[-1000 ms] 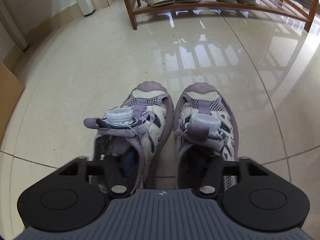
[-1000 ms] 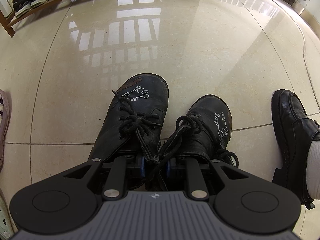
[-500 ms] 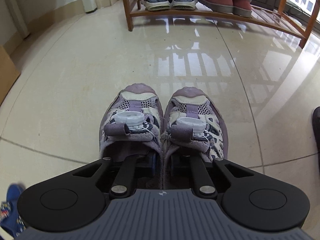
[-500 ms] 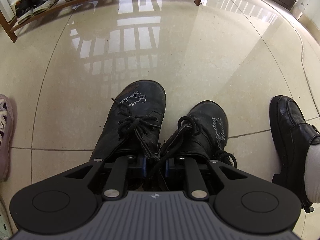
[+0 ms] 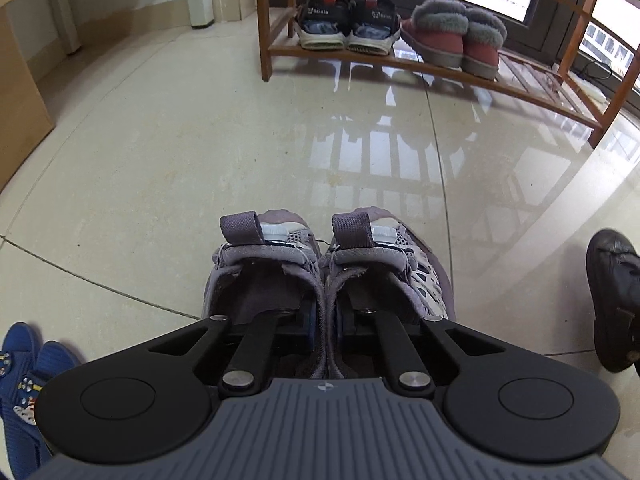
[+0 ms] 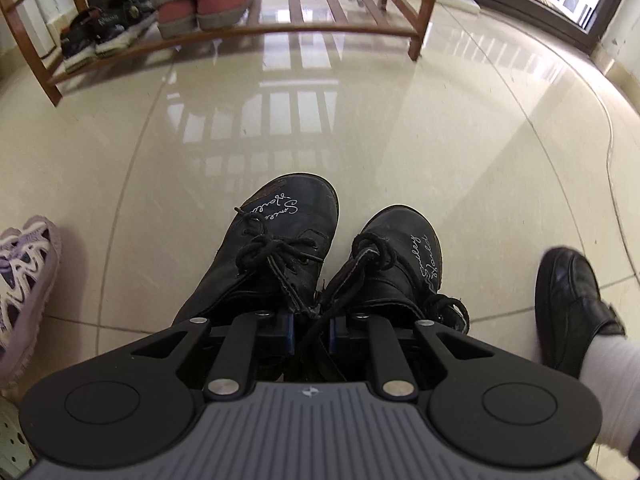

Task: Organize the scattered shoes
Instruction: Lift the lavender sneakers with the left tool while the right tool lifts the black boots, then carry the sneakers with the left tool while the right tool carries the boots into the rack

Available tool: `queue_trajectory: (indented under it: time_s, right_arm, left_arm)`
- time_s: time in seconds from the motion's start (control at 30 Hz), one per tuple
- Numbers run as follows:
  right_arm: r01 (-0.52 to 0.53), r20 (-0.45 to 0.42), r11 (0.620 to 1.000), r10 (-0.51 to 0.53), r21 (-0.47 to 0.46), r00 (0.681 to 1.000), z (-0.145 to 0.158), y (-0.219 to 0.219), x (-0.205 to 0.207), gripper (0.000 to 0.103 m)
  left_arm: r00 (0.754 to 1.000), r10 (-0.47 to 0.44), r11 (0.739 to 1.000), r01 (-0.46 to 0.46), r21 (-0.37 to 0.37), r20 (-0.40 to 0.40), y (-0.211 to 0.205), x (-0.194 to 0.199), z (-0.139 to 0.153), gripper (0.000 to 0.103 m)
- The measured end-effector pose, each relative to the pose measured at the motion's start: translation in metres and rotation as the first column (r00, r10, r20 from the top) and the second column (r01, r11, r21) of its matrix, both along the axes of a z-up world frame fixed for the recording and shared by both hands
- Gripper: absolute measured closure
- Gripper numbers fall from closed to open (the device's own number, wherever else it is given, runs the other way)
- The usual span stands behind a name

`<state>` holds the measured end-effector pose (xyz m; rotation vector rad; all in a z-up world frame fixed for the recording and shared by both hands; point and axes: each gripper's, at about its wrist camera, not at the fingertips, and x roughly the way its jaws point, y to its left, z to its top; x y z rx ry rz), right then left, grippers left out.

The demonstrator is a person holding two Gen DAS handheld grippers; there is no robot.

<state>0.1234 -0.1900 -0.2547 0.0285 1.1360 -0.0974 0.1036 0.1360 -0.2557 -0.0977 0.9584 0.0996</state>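
While your left gripper (image 5: 325, 322) pinches the inner collars of the purple shoes (image 5: 326, 264) together, keep the pair level and aim for the bare slats on the rack (image 5: 532, 80), right of the slippers (image 5: 456, 36). On the right view, your right gripper (image 6: 311, 334) clamps both boots (image 6: 316, 256) at their touching collars; hold that squeeze firm, since I judge the boots heavy, and mind the loose laces (image 6: 276, 248).
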Motion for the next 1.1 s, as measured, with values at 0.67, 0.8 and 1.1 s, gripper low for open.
queue_trajectory:
  time_s: [0.67,0.8,1.1]
  right_arm:
    - [-0.315,0.1,0.946,0.321,-0.072,0.942,0.161,0.053,0.13,0.087]
    - [-0.362,0.105,0.929,0.368,-0.071,0.924,0.187,0.065,0.169,0.086]
    - [-0.345,0.207,0.937,0.35,-0.06,0.914,0.217,0.089,0.247,0.087]
  left_arm:
    - [0.983,-0.006,0.999,0.0,0.034,0.181,-0.013,0.092,0.161,0.094]
    - [0.97,-0.009,1.0,0.001,0.031,0.244,-0.012,0.137,0.195,0.094]
    - [0.957,-0.042,0.997,0.02,0.08,0.288,-0.015,0.227,0.225,0.094]
